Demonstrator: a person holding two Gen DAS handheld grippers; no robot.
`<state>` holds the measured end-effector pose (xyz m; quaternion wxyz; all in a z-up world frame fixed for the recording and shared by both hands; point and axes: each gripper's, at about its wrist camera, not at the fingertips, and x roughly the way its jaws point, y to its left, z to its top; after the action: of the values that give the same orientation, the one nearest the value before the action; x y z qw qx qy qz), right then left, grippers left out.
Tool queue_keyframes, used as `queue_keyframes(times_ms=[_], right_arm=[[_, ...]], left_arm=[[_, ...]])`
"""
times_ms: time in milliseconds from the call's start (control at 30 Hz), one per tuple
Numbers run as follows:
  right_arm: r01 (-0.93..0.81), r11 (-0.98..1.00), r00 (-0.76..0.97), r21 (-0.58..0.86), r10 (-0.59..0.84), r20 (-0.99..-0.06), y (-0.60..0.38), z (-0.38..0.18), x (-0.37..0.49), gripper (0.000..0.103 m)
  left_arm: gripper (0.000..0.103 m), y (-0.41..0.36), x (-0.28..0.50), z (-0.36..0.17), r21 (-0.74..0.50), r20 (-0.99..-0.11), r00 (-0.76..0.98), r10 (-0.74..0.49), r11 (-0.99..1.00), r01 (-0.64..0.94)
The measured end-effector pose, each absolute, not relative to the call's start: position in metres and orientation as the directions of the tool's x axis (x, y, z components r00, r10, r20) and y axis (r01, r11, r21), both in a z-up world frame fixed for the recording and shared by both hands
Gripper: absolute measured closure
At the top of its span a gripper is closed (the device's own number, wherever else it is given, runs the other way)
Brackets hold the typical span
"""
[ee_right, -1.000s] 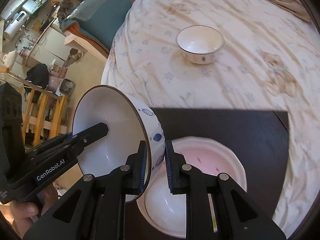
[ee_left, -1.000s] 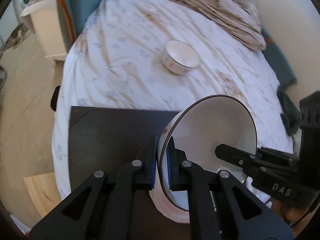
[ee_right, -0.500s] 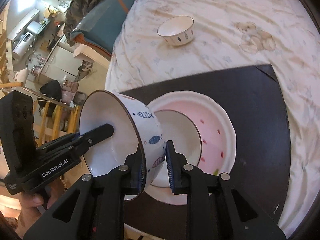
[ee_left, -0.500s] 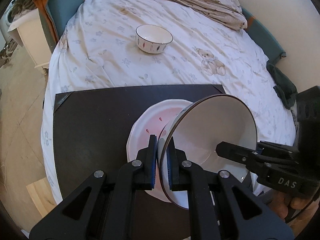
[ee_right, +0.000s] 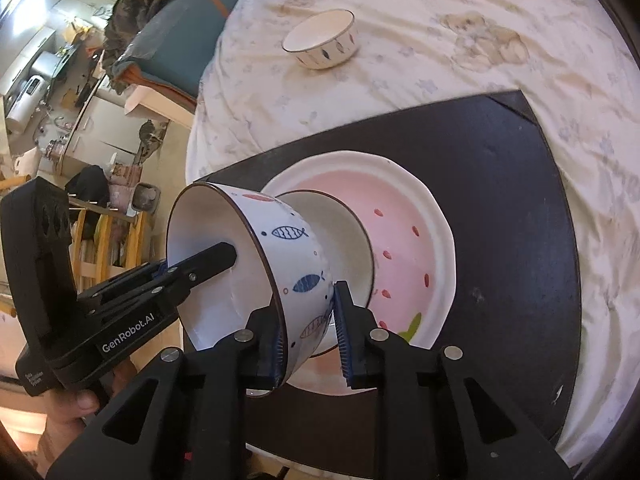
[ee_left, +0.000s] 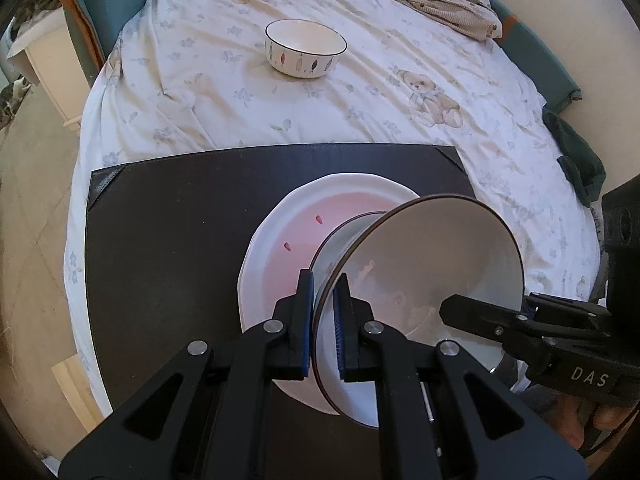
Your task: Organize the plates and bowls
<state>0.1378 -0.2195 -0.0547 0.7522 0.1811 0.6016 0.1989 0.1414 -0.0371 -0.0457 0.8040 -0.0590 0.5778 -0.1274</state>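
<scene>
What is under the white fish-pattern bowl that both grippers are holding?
Under the tilted white fish-pattern bowl lies the pink-centred white plate on a black mat. The bowl hides part of the plate's middle, so whether they touch is unclear.

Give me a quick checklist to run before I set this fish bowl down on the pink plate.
1. Left claw on the fish bowl: ok, shut on its rim.
2. Right claw grip: cannot tell. Its jaws have just been opening with the opposite rim between them, and pad contact is unclear.
3. Bowl above the pink plate: ok.
4. Bowl level: not ok. It is tipped steeply, mouth sideways.
5. Plate on the dark mat: ok, it lies inside the mat's edges.
6. Small bowl out of the way: ok, it sits apart on the bedsheet beyond the mat.
</scene>
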Motion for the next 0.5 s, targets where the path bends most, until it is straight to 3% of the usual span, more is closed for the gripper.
queue_keyframes(times_ms=[300,367,433,500], right_arm=[[-0.066,0.857,0.125,0.512,0.516,-0.847,-0.218,-0.071,0.147,0.077],[-0.065,0.856,0.125,0.513,0.517,-0.847,-0.219,-0.072,0.148,0.075],[-0.043,0.832,0.114,0.553,0.554,-0.825,-0.222,-0.072,0.15,0.066],[-0.03,0.821,0.108,0.57,0.569,-0.815,-0.226,-0.073,0.15,0.065]], left_arm=[[0.096,-0.038,0.148,-0.05,-0.228,-0.921,0.298,-0.25,0.968,0.106],[0.096,-0.038,0.149,-0.052,-0.229,-0.922,0.296,-0.251,0.968,0.107],[0.095,-0.039,0.149,-0.053,-0.229,-0.922,0.293,-0.252,0.967,0.111],[0.095,-0.039,0.149,-0.054,-0.23,-0.923,0.287,-0.254,0.966,0.114]])
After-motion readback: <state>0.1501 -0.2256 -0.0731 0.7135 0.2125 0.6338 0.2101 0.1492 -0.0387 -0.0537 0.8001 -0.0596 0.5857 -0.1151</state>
